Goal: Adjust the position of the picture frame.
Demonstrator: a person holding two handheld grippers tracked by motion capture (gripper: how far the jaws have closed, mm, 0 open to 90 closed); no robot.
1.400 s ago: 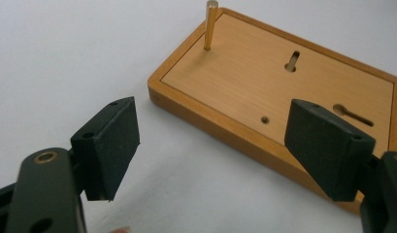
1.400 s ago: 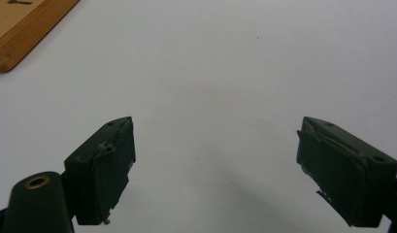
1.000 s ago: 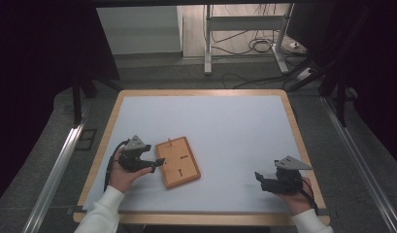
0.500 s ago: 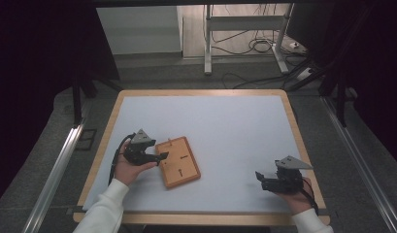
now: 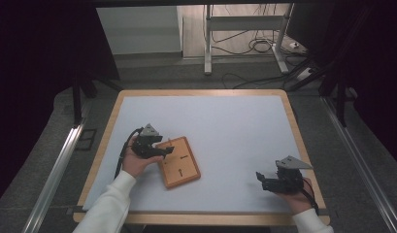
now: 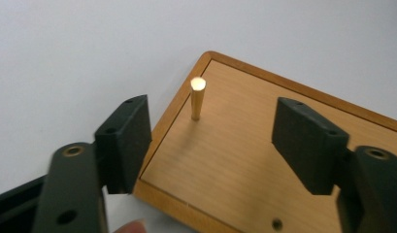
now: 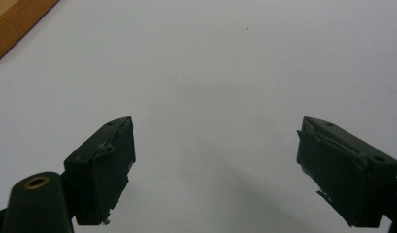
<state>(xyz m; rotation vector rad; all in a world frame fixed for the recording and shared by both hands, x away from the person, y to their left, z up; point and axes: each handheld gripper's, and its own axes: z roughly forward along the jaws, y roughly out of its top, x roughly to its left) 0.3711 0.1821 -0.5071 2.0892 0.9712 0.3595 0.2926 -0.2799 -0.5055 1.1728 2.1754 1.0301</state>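
Where left gripper [image 6: 210, 145] gapes, wooden board [image 5: 179, 162], upright brass peg [image 6: 197, 98], small hole [image 6: 277, 224]

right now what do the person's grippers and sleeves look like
Both grippers are black with two blocky, flat-faced jaws. The left gripper has a grey three-cornered plate on top and a black cable trailing back along the forearm; the right gripper has the same grey plate. In the gripper views each jaw arm shows a brass-coloured ringed hole near its base. The person wears white long sleeves on both arms.

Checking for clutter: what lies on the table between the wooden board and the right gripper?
Nothing: the high view shows bare white table between the wooden board and the right gripper.
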